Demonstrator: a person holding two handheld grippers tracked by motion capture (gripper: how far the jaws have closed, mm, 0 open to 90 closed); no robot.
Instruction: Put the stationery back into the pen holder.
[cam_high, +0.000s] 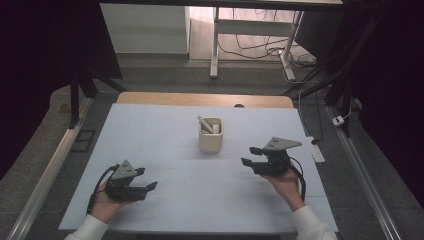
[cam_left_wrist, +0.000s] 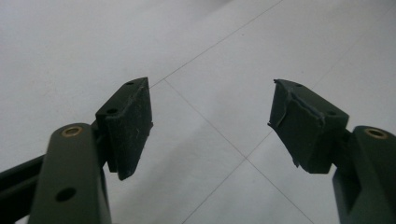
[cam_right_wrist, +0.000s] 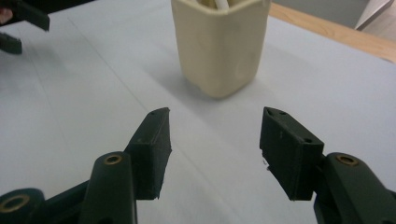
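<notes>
Covering table (cam_high: 200, 200): pale blue sheet (cam_high: 165, 125)

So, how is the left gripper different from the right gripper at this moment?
The left gripper lies low near the table's front edge, far from the cream cup; the right gripper is nearer the cup and aims at it. The left gripper points right, the right gripper left. Both are open and hold nothing.

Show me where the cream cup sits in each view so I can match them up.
High view: cream cup at table centre, white sticks inside.
Right gripper view: cream cup top centre, beyond the open jaws.
Left gripper view: not in it.
Shared landmark: the white table cover with its thin lines.
</notes>
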